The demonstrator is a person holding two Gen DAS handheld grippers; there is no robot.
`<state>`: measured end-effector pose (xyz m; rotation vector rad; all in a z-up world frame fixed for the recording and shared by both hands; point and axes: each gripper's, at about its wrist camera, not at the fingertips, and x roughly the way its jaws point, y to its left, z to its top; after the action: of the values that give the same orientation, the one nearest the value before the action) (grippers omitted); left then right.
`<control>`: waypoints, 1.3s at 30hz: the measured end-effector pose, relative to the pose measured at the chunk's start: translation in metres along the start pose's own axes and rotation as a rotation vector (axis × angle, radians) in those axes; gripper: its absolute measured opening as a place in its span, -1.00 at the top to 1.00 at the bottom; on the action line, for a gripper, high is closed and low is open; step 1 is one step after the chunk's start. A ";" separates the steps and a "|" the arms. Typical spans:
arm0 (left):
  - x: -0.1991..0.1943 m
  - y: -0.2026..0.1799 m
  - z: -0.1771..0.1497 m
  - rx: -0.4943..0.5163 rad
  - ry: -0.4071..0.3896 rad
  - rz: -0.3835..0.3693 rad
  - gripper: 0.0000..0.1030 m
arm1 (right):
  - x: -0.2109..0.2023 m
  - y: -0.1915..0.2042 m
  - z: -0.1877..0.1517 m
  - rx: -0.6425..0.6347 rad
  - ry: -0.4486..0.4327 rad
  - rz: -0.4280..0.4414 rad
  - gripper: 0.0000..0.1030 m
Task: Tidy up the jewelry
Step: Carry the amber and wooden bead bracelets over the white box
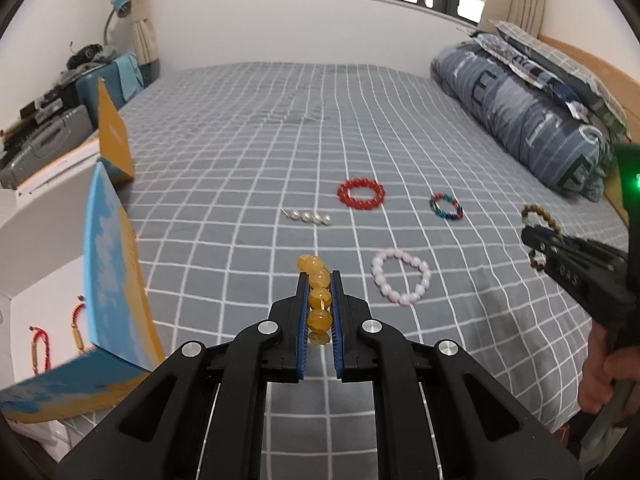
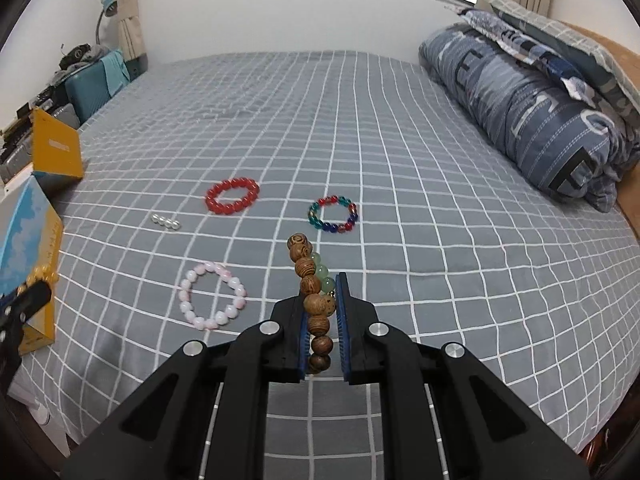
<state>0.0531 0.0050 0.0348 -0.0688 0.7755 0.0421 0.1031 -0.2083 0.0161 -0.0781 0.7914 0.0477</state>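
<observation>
**Both grippers loaded, four pieces on the bed**

Left gripper (image 1: 319, 300): jaws pinching the amber bead bracelet (image 1: 317, 294). Strand runs lengthwise down the slot between the jaws, a couple of beads sticking out past the tips. Long axis points straight ahead, toward the red bracelet (image 1: 361, 193).

Right gripper (image 2: 323, 304): jaws pinching the wooden bead bracelet (image 2: 312, 292). It stands on edge in the slot, long axis along the jaws, top beads curling past the tips and leaning left. Pale green beads (image 2: 323, 276) sit just beside it against the right jaw; cannot tell if they are a separate strand.

On the bed (image 2: 400, 160), all flat, placed relative to the red bracelet:
- short pearl strand (image 2: 165, 222) near, to its left and a bit closer to me, axis roughly left-right
- multicolour bracelet (image 2: 333, 215) to its right
- pink bracelet (image 2: 212, 296) well nearer, just left of the wooden bracelet

Far left of the red bracelet, at the bed edge: open box with blue-and-yellow flaps (image 1: 108, 256). White inside holds a red cord piece (image 1: 40, 346) and another red-and-gold cord piece (image 1: 78, 326).
</observation>
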 end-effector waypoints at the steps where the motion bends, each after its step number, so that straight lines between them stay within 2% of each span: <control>1: -0.002 0.002 0.002 -0.002 -0.008 -0.002 0.83 | -0.003 0.003 0.000 -0.008 -0.014 -0.008 0.79; 5: -0.014 0.010 0.008 -0.003 -0.046 0.003 0.83 | -0.009 0.014 -0.002 -0.021 -0.039 -0.004 0.79; 14: -0.027 0.038 0.015 -0.029 -0.073 0.035 0.82 | -0.013 0.041 0.005 -0.033 -0.045 0.020 0.79; 22: -0.049 0.087 0.022 -0.083 -0.097 0.106 0.82 | -0.021 0.080 0.023 -0.054 -0.058 0.085 0.79; 33: -0.109 0.193 0.014 -0.212 -0.137 0.274 0.82 | -0.050 0.208 0.049 -0.185 -0.111 0.264 0.80; 39: -0.127 0.253 0.000 -0.303 -0.111 0.351 0.82 | -0.072 0.285 0.049 -0.271 -0.111 0.361 0.80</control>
<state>-0.0534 0.2554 0.1125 -0.2158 0.6581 0.4940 0.0669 0.0785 0.0865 -0.1864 0.6768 0.4977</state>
